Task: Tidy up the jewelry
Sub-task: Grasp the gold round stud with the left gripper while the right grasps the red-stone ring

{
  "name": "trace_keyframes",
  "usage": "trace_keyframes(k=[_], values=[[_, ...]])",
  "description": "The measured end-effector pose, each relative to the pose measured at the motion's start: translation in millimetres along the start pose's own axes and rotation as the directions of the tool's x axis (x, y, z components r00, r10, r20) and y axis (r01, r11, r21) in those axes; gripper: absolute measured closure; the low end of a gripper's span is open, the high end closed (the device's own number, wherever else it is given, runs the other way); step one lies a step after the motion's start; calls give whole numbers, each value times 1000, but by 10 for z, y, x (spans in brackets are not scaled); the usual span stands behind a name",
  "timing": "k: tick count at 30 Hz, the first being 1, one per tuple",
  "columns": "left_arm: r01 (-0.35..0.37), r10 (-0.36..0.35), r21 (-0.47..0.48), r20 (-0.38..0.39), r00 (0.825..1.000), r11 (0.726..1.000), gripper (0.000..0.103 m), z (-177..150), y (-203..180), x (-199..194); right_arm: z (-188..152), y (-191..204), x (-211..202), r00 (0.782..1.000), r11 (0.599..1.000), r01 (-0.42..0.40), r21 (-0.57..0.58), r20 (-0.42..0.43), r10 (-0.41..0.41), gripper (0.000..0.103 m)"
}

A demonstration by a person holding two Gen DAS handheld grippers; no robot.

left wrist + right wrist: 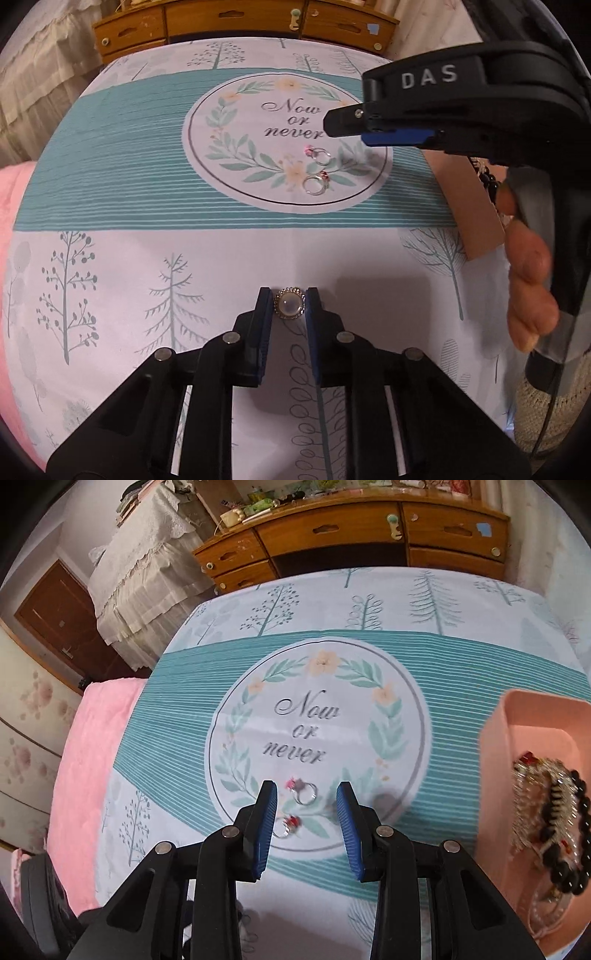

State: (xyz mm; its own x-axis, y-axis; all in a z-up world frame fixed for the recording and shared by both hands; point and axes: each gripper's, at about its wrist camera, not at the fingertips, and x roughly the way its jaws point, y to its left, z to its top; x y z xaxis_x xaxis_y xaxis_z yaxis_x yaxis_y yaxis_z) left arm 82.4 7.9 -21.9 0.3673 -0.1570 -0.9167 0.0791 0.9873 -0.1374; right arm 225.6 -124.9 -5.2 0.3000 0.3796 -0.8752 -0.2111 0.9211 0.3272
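My left gripper (289, 295) is shut on a round pearl brooch (289, 305) with a beaded gold rim, held above the tablecloth. Two silver rings lie on the cloth's round print: one with a pink stone (320, 154) (305, 792), one with a red stone (316, 183) (287, 826). My right gripper (306, 794) is open and empty, hovering just above the rings; it shows from the side in the left wrist view (341, 123). A pink tray (495, 738) at the right holds several bead necklaces and bracelets (554, 805).
The table wears a teal and white tablecloth (177, 716) with trees and "Now or never". A wooden desk with drawers (332, 531) stands behind it. A pink blanket (85, 746) lies at the left. A lace-covered stand (140, 579) is at the back left.
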Motion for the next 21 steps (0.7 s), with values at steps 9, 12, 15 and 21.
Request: trace_keyframes(k=[9,12,15,21], values=[[29,-28,-70,19,999,997,88,11,226,-133,101,225,326,996,997,15,-71,-82,-21,75],[46,-45,-86,15,999,995,88,-1,270,-153,96,320,391,994,990,46,-129,-95,-59,78],[63,-63,-102,9,998,993,88,-2,311,-155,93,383,434,991,981,77,-176,-98,-96,81],[70,-70,-111,5,998,991,88,19,312,-120,85,461,508,983,961,130,-243,-93,-157,88]])
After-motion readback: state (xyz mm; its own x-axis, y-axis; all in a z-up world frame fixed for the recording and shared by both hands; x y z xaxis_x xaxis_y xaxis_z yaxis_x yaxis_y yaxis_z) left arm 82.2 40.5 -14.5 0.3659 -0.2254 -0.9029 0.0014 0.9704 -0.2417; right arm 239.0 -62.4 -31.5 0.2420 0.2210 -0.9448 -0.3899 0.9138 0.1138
